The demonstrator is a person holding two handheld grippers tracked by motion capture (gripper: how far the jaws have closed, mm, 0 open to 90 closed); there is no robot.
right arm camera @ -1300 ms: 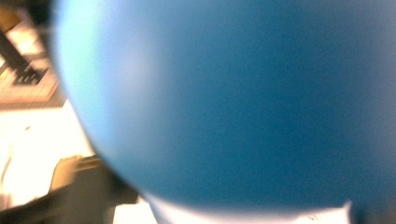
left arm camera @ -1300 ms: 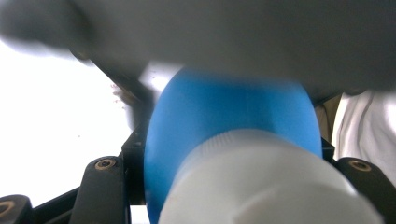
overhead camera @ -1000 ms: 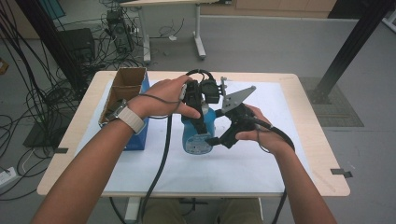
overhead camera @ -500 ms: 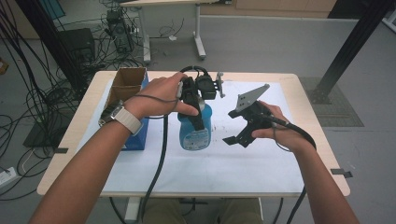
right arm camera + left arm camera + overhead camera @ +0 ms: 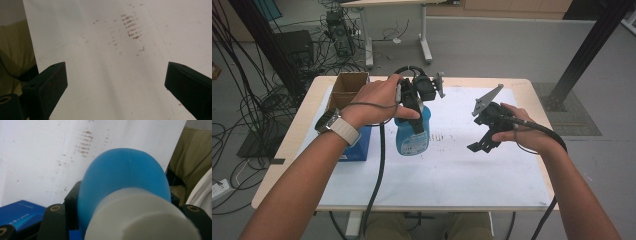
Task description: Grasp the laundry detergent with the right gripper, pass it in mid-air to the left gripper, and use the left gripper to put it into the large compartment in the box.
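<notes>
So the left tool (image 5: 414,107) was clamped on the blue bottle (image 5: 412,135), jaws pinching it up by the neck just under the white cap (image 5: 140,217). The bottle stood upright below that tool, its base on or just above the white sheet (image 5: 452,170) covering the table (image 5: 292,155); I could not tell whether it touched. The left gripper view looked down over the cap and the blue shoulder, with the sheet beyond.

The right tool (image 5: 479,145) sat well apart from the bottle, off to its right, jaws spread wide with nothing between them; in its own view there was bare sheet between the two black jaws. A patch of brown smudges (image 5: 131,27) lay on the sheet between the two tools, just ahead of the right one. Beside the left tool, on its far side from the right tool, were a blue box (image 5: 354,145) and an open cardboard box (image 5: 347,87), near the bottle but not touching it as far as I could see.

Judgement: the pick was done, the bottle secured in the left tool. What was left looked like the real work, probably getting the right tool onto the bottle or cap, or treating the smudges. Nothing of that had started. No cloth or wipe was visible.
</notes>
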